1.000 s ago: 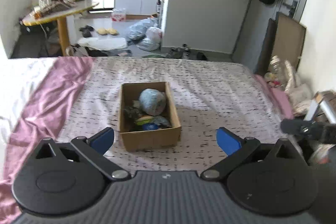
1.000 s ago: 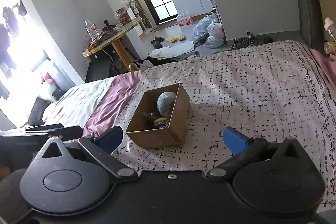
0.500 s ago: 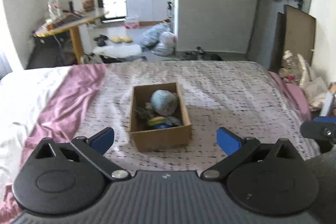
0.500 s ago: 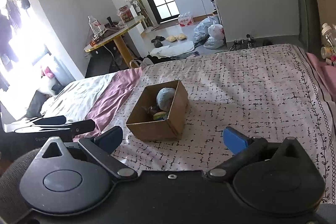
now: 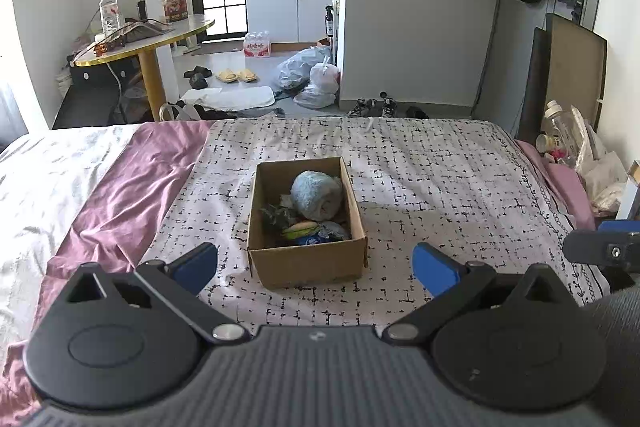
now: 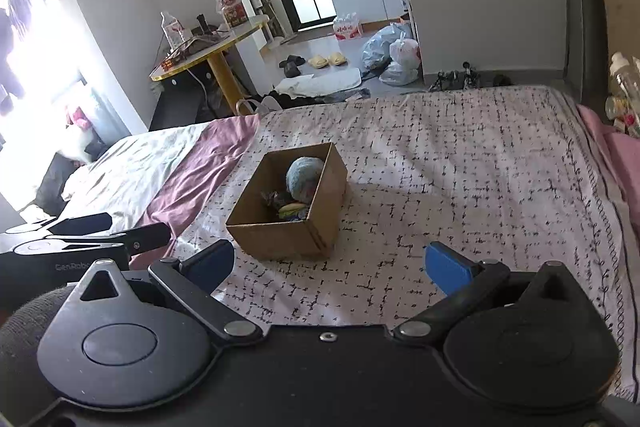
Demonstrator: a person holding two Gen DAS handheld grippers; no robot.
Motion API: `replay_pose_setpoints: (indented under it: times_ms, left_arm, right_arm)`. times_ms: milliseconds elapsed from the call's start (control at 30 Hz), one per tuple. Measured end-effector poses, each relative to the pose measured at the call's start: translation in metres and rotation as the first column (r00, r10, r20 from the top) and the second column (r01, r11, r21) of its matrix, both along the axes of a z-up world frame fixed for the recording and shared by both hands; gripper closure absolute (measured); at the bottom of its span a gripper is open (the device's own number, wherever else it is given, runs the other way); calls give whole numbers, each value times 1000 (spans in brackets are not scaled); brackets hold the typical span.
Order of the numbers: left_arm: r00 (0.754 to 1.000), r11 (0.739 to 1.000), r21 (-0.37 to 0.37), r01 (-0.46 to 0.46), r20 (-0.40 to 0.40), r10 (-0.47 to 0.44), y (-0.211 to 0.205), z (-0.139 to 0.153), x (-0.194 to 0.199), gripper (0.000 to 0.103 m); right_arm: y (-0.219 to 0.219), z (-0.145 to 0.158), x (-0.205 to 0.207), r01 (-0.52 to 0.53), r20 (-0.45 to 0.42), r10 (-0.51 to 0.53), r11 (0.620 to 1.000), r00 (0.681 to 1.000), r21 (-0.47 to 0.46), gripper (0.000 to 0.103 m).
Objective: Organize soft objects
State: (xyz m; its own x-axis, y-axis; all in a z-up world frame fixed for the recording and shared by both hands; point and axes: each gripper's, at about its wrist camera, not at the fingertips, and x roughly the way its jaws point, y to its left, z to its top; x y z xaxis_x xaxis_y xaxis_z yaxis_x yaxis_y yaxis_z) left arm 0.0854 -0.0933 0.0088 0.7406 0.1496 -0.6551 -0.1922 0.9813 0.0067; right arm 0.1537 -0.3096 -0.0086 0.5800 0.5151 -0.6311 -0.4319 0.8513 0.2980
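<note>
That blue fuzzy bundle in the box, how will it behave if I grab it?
The blue bundle looks like rolled terry cloth, so probably soft and light, squashing under the gripper. Being a loose roll, it may unroll when lifted. It sits on other items in the box, so it might shift first.

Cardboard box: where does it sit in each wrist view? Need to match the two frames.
Left wrist: cardboard box at centre, between and beyond the open left gripper, long side running away from the camera.
Right wrist: cardboard box left of centre, turned corner-on, beyond the open right gripper.
Shared landmark: the blue-grey fuzzy ball at the box's far end.
</note>
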Motion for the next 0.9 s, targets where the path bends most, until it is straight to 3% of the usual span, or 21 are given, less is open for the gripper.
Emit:
replay_pose_setpoints:
  times_ms: [267, 900]
  left_arm:
    - [1000, 1000, 16, -19, 17, 19, -2, 1, -3, 0]
    - [999, 998, -51, -39, 3, 39, 8, -5, -1, 0]
  right_arm:
    - [1, 1, -2, -1, 12, 1, 1000, 1000, -7, 0]
    - [-1, -1, -1, 0, 6, 0, 1000, 1000, 0, 0]
